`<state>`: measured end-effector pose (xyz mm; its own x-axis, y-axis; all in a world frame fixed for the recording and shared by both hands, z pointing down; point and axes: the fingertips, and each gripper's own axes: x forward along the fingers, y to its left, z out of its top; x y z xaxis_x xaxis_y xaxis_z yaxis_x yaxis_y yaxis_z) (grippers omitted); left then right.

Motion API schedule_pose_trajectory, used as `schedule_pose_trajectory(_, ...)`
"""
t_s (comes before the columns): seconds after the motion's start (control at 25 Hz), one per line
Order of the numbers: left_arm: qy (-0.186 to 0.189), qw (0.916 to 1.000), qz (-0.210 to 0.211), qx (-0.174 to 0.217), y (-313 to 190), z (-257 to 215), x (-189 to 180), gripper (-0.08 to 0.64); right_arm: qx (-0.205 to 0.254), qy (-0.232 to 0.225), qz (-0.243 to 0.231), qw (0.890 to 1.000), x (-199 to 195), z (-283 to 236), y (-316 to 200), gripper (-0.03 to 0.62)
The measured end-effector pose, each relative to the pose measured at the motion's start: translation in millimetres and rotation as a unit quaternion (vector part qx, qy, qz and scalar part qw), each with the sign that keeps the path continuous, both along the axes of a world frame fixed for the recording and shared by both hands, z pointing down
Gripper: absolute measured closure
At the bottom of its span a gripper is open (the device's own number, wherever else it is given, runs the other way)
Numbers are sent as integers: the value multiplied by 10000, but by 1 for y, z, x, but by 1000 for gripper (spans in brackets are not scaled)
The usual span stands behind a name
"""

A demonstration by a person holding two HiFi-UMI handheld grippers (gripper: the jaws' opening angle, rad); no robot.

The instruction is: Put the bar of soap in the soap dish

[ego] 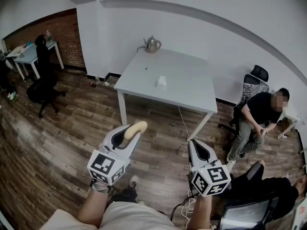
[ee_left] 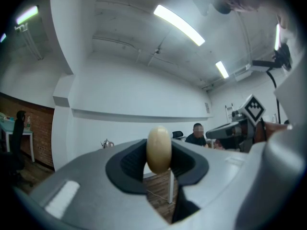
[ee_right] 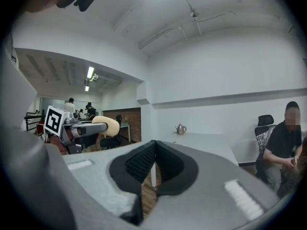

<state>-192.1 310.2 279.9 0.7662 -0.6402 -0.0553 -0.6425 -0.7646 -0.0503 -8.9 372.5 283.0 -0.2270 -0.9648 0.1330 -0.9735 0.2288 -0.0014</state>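
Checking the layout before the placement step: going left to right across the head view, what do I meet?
Black office chair → bar of soap held in the left gripper → small white object on the white table → right gripper → seated person.

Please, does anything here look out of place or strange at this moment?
Nothing is spilled or broken. One small oddity: the bar of soap sticks well out past the tips of the left tongs, which clamp it. The right tongs are shut and empty.
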Motion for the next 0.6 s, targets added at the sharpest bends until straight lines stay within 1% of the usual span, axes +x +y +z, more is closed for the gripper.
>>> schedule_pose_trajectory(0.32,16,10000,39,-18,-18,2,6,436,95,-86,57,9999,5,-6,-16,589)
schedule_pose_trajectory(0.6,37,9999,5,-166,-41,10,6,436,115,-173,22,9998,4,1,-34,589)
